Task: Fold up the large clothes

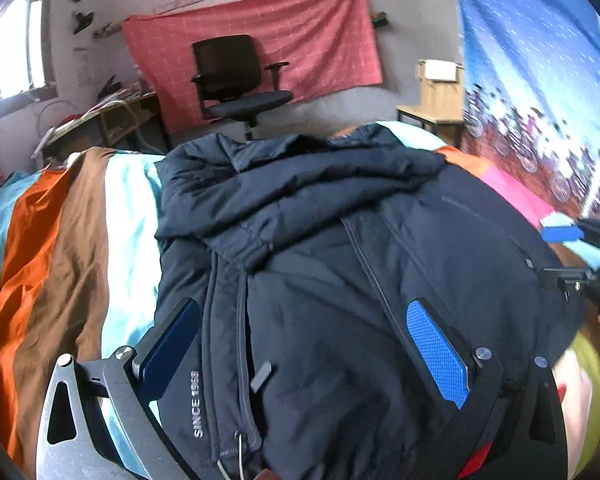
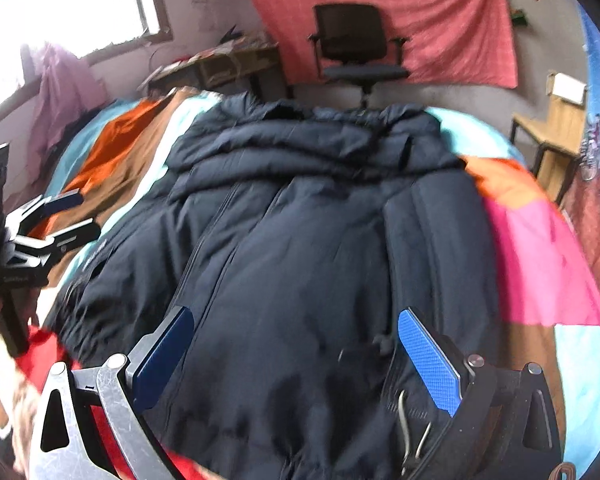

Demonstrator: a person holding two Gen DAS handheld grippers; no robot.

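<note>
A large dark navy padded jacket (image 1: 340, 240) lies front up on a bed with a striped cover (image 1: 60, 240), hood and collar at the far end. It also shows in the right wrist view (image 2: 300, 220). My left gripper (image 1: 300, 344) is open above the jacket's hem near the zipper and white "SINCE" lettering. My right gripper (image 2: 296, 356) is open above the hem on the jacket's right side. Each gripper shows at the edge of the other's view, the right one (image 1: 580, 256) and the left one (image 2: 56, 216), both with jaws apart.
A black office chair (image 1: 240, 84) stands by a red wall cloth (image 1: 260, 48) beyond the bed. A cluttered desk (image 1: 100, 116) is at far left, a wooden chair (image 2: 552, 128) at far right. A blue patterned hanging (image 1: 540, 80) borders the right side.
</note>
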